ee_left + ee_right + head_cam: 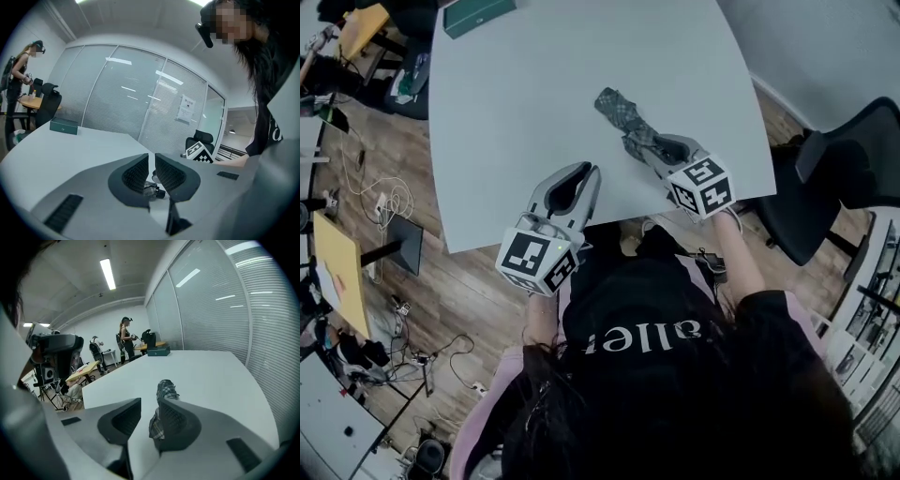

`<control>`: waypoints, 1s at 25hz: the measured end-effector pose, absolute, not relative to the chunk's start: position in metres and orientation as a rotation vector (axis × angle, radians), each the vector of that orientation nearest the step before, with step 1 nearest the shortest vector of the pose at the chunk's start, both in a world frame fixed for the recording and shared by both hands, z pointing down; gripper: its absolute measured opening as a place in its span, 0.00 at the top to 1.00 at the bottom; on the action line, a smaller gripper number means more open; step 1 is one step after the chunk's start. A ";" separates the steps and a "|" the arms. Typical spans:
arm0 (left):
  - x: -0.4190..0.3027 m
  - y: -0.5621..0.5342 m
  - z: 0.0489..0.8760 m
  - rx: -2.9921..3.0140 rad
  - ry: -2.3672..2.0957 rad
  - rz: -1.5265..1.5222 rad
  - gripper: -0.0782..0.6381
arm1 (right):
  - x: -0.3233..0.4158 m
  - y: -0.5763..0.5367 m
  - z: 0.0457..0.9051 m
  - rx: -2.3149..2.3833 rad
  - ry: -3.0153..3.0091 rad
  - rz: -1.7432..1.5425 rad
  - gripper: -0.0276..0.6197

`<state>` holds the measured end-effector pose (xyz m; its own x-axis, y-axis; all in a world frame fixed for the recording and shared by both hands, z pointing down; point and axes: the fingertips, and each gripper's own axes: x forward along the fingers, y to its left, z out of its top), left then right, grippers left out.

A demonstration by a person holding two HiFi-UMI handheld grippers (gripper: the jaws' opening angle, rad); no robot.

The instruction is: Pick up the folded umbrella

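Observation:
The folded plaid umbrella (pixel 619 110) lies on the light grey table (pixel 534 84), pointing away from me. My right gripper (pixel 636 141) is down at its near end. In the right gripper view the jaws stand a little apart, and the umbrella (pixel 166 388) runs along the inner face of the right-hand jaw without being pressed; the right gripper (pixel 149 401) is open. My left gripper (pixel 586 169) hovers by the table's near edge, left of the umbrella, with its jaws together and nothing in them. Past the left gripper (pixel 152 157) a bit of the umbrella (pixel 152 190) shows.
A dark green box (pixel 478 13) sits at the table's far edge. A black office chair (pixel 834 178) stands to the right of the table. Cables and a yellow board (pixel 342 272) lie on the floor at left. Another person (pixel 125 338) stands far back.

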<state>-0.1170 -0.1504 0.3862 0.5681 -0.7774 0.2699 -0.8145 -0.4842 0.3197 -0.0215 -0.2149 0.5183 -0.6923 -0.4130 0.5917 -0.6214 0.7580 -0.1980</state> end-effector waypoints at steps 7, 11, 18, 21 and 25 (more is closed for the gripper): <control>-0.133 -0.161 0.401 2.392 -1.212 0.156 0.81 | -0.029 -0.242 0.556 0.701 -2.339 0.568 0.64; -0.138 -0.164 0.408 2.397 -1.186 0.182 0.81 | -0.035 -0.254 0.574 0.646 -2.273 0.574 0.51; -0.142 -0.165 0.409 2.399 -1.168 0.187 0.81 | -0.042 -0.267 0.605 0.613 -2.143 0.647 0.45; -0.142 -0.163 0.409 2.395 -1.174 0.186 0.81 | -0.044 -0.268 0.612 0.614 -2.104 0.666 0.44; -0.149 -0.164 0.409 2.390 -1.191 0.180 0.81 | -0.051 -0.267 0.628 0.610 -2.032 0.615 0.44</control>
<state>-0.1491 -0.1642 0.4090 0.6162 -0.7225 0.3134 -0.7829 -0.5188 0.3433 -0.0511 -0.2672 0.6282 -0.4744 -0.1816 0.8614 -0.6289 0.7546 -0.1873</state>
